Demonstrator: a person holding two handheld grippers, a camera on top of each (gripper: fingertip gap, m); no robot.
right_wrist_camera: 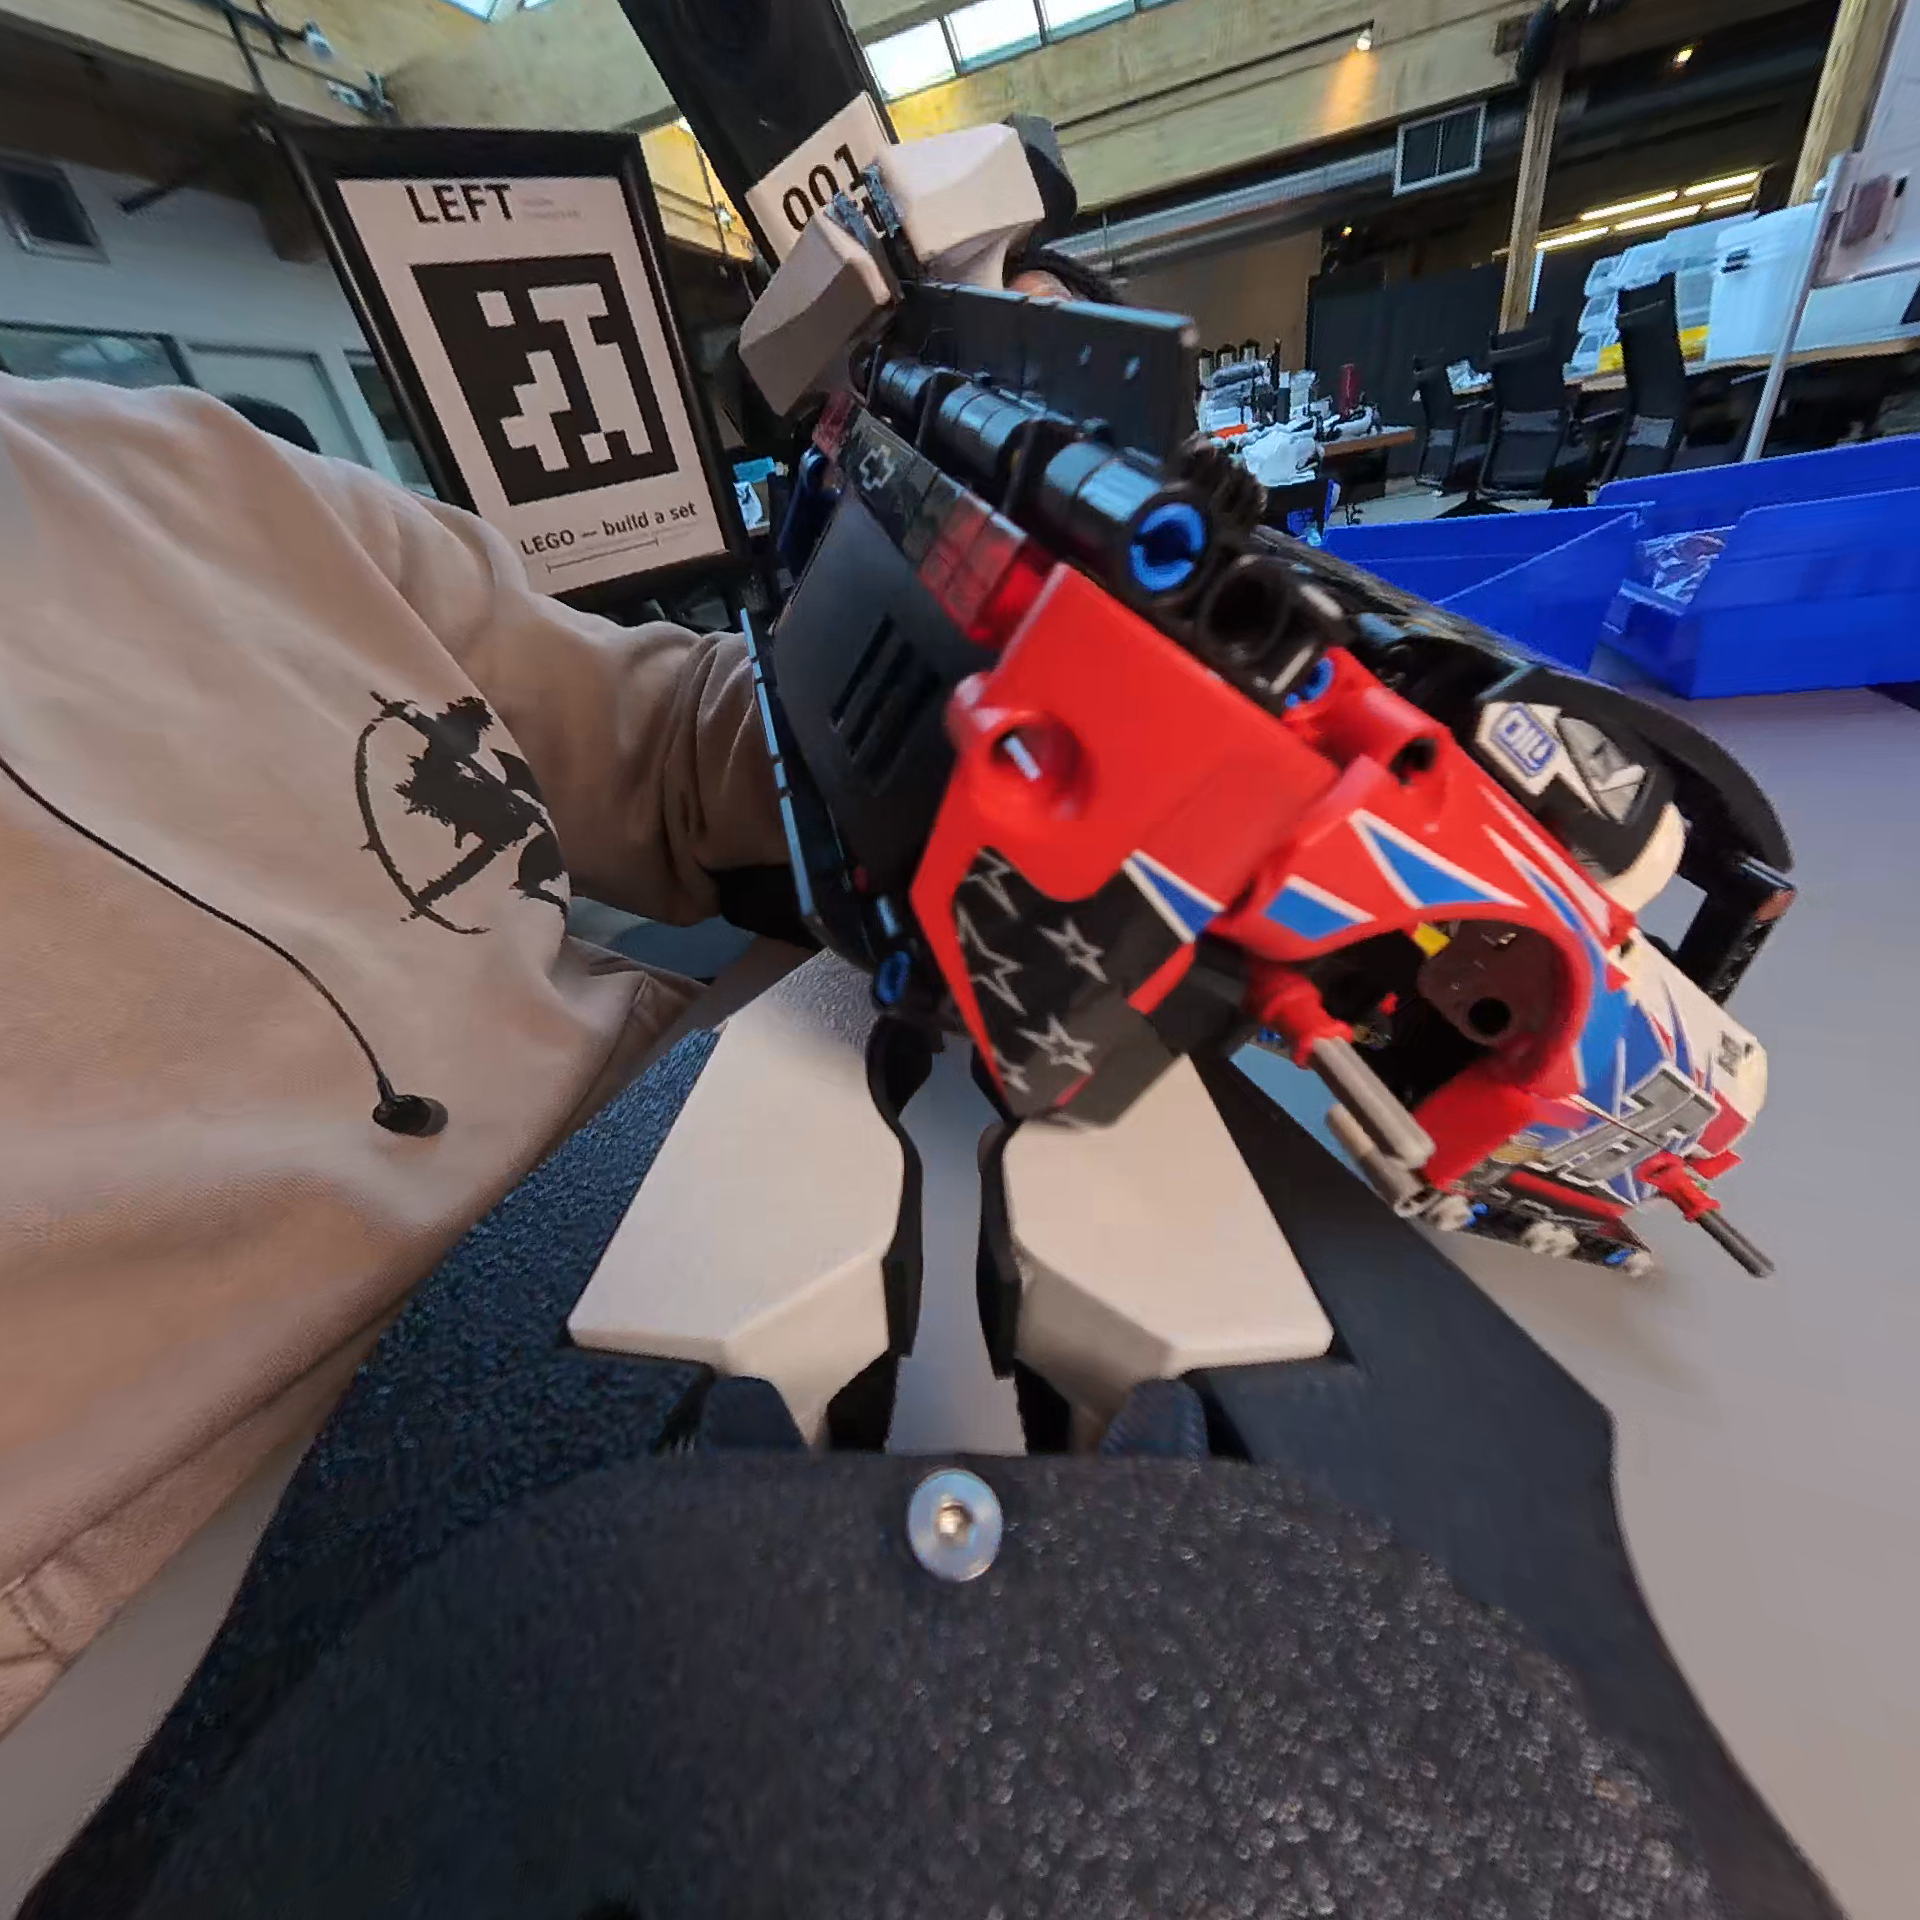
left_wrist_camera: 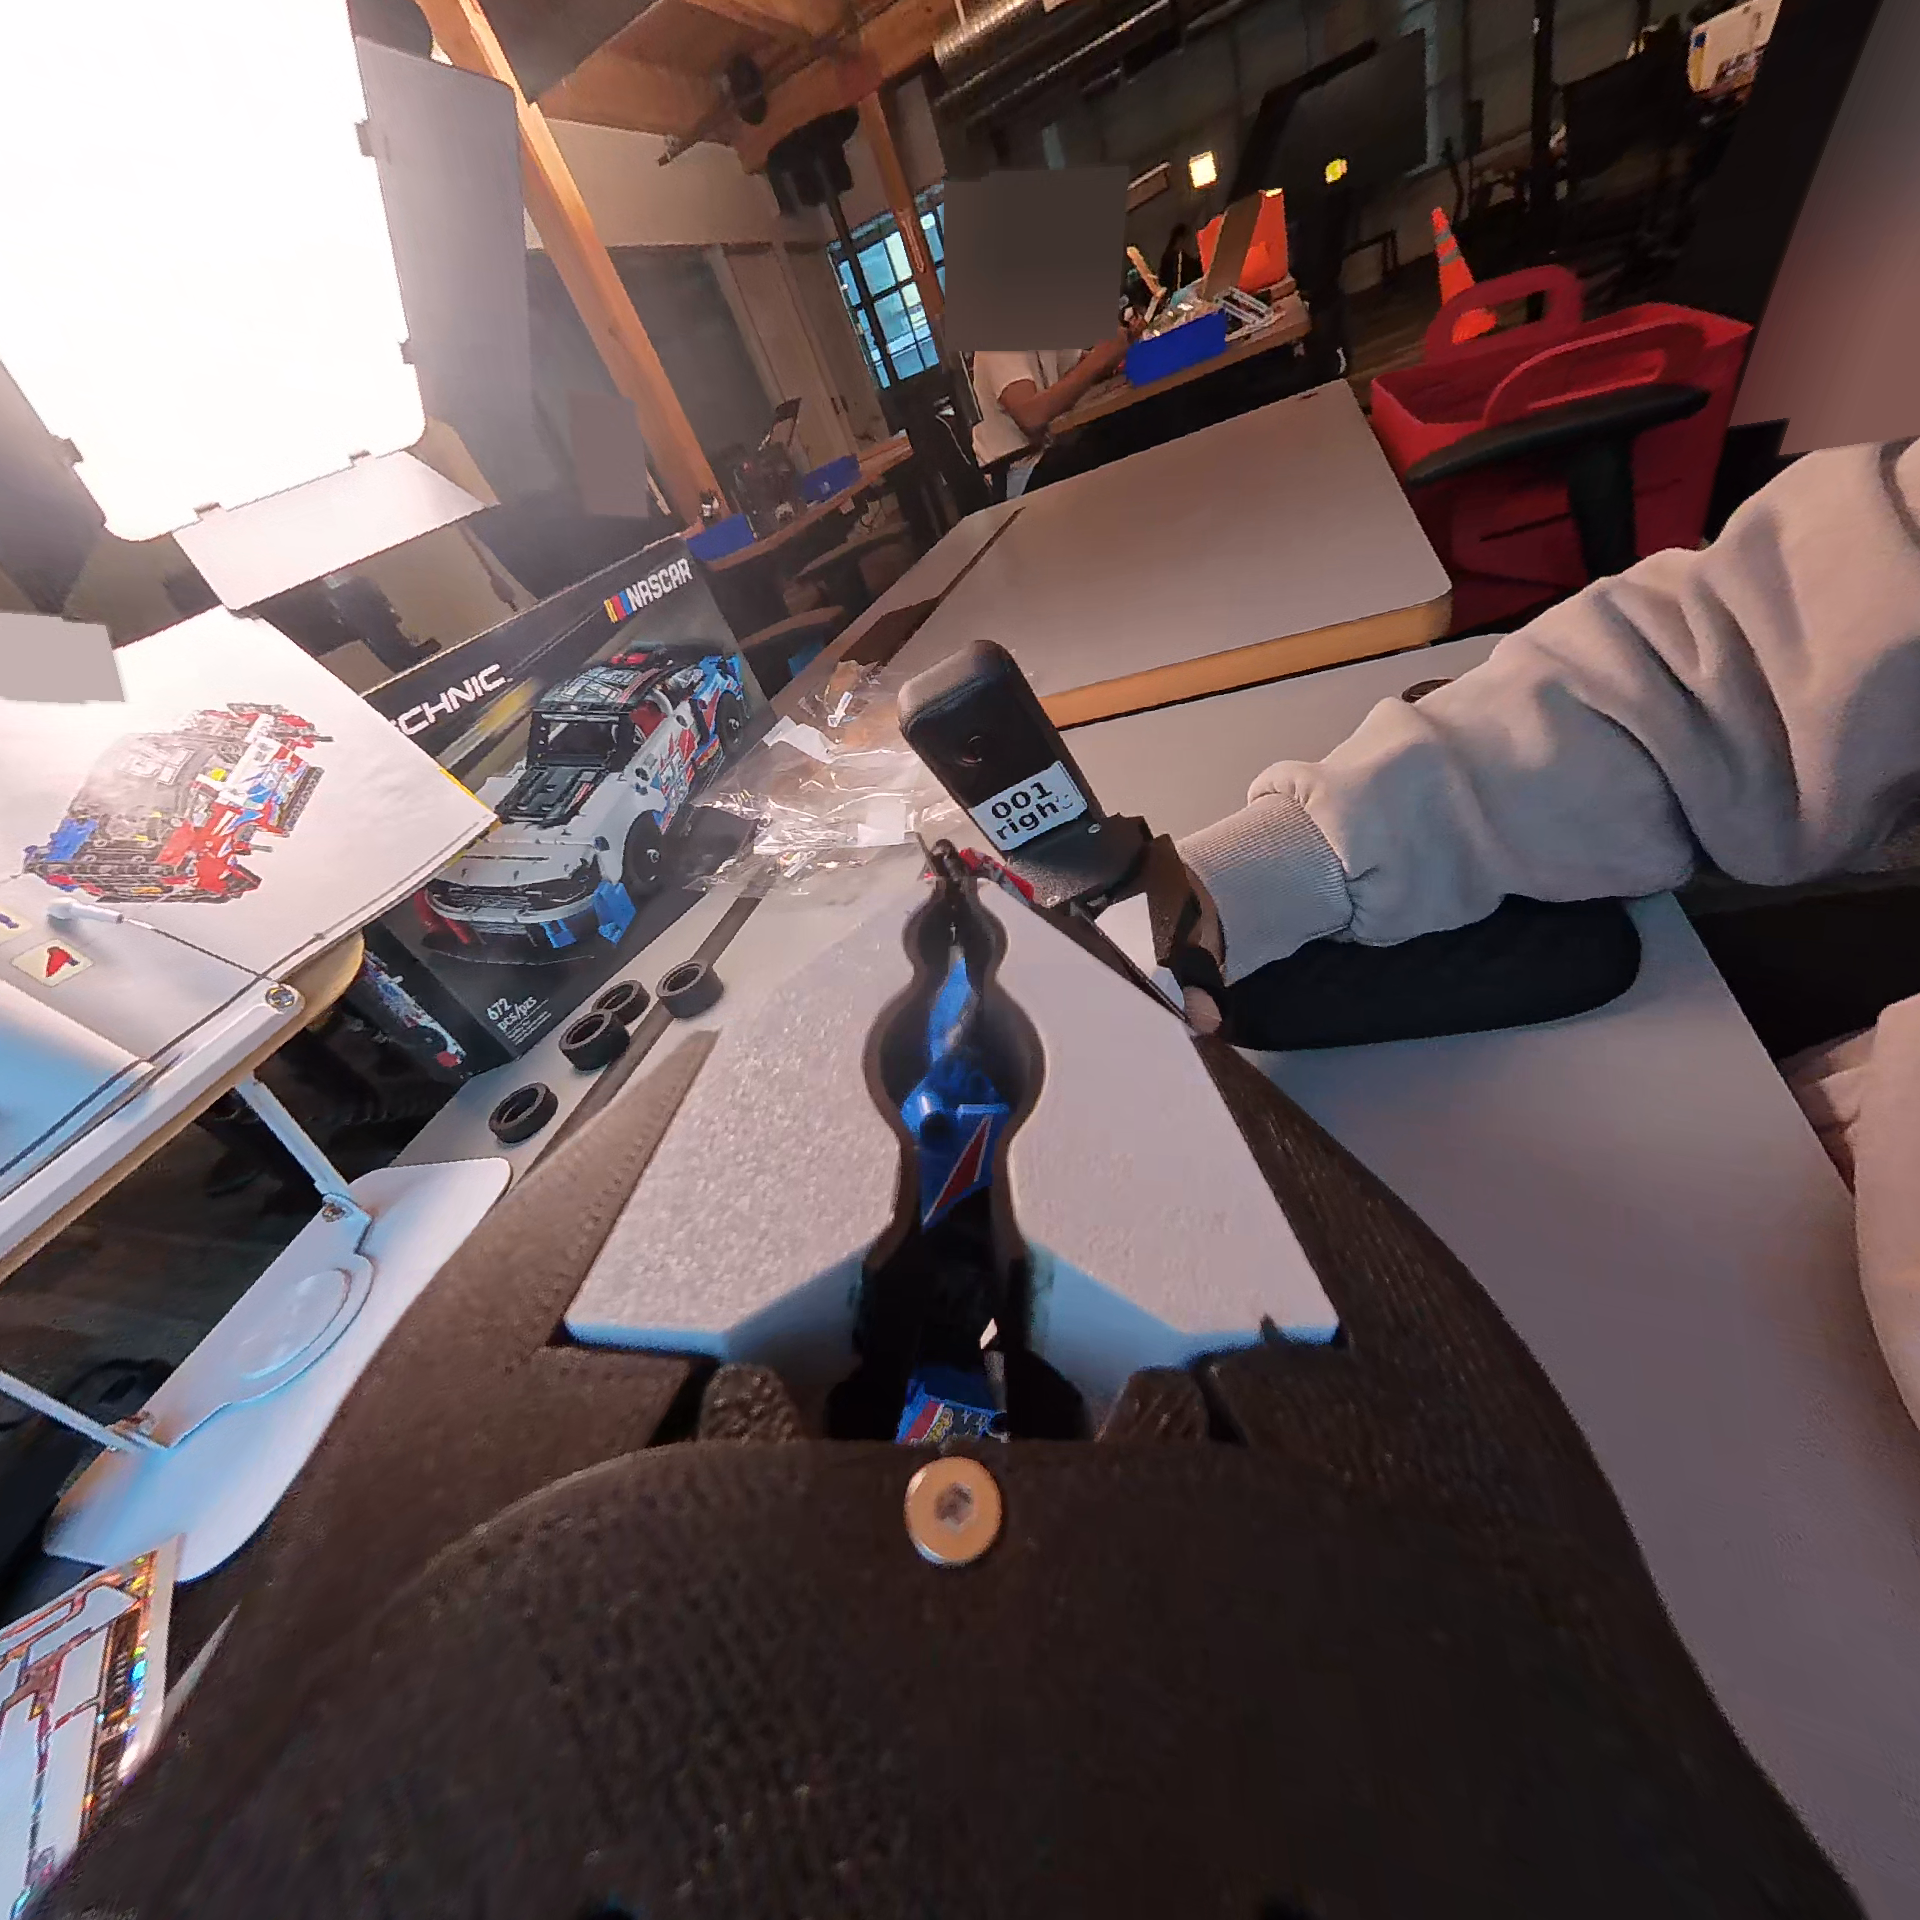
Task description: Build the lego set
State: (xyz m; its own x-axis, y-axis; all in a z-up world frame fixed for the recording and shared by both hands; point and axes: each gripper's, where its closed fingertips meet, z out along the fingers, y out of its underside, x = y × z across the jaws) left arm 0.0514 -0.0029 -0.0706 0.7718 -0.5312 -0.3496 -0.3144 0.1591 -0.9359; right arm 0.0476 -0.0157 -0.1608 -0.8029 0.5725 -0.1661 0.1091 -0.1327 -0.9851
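The lego car (right_wrist_camera: 1122, 790), red, black, white and blue with star stickers, hangs tilted above the grey table (right_wrist_camera: 1714, 1403). My left gripper (left_wrist_camera: 951, 904) is shut on it; blue and black parts of the car (left_wrist_camera: 951, 1132) fill the gap between its white fingers. In the right wrist view the left gripper (right_wrist_camera: 894, 234) clamps the car's far upper end. My right gripper (right_wrist_camera: 940, 1060) is nearly closed, its tips pinching the car's lower black edge beside the star panel. The right gripper's camera body (left_wrist_camera: 997, 748) shows beyond the left fingertips.
The set's box (left_wrist_camera: 582, 831), an instruction booklet on a stand (left_wrist_camera: 208, 810), loose black tyres (left_wrist_camera: 623, 1013), plastic bags (left_wrist_camera: 821, 800) and a sticker sheet (left_wrist_camera: 73, 1704) lie to the left. Blue bins (right_wrist_camera: 1714, 582) stand at the right, a framed marker sign (right_wrist_camera: 540, 364) behind. A person's sleeve (left_wrist_camera: 1558, 769) reaches in. The left gripper's tips are roughly 9 centimeters from the right gripper's.
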